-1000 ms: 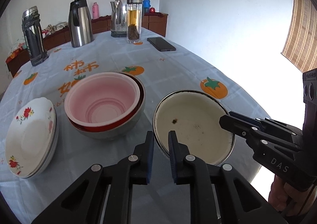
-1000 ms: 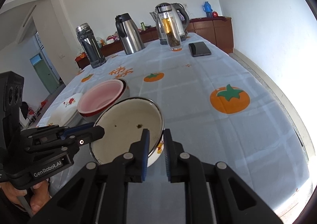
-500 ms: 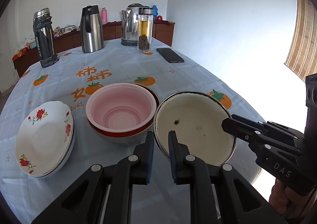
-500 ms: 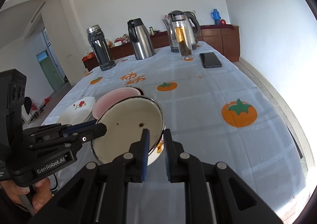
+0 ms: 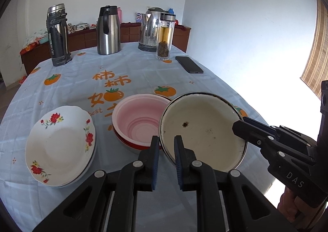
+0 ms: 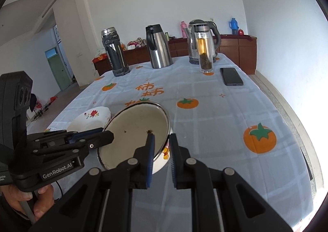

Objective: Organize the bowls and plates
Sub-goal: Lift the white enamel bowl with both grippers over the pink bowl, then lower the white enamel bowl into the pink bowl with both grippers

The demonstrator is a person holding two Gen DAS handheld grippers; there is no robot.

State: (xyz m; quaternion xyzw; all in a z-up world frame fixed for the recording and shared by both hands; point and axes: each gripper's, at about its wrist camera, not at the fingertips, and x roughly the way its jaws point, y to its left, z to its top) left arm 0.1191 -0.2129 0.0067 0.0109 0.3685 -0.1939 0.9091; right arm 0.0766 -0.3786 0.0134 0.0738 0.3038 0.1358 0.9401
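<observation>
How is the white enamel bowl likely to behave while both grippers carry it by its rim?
The enamel bowl looks rigid, so it should hold shape. Its glossy thin rim may slip between the pads. Knocks could chip it.

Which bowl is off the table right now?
The cream enamel bowl, gripped at its rim by the left gripper and right gripper. The pink bowl sits nested in its stack.

Steel carafe (image 5: 108, 31), kettle (image 5: 150, 30), tea bottle (image 5: 165, 37), phone (image 5: 189, 64)

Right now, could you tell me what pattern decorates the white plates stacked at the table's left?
Red flowers with green leaves on the white plates; left wrist view.
</observation>
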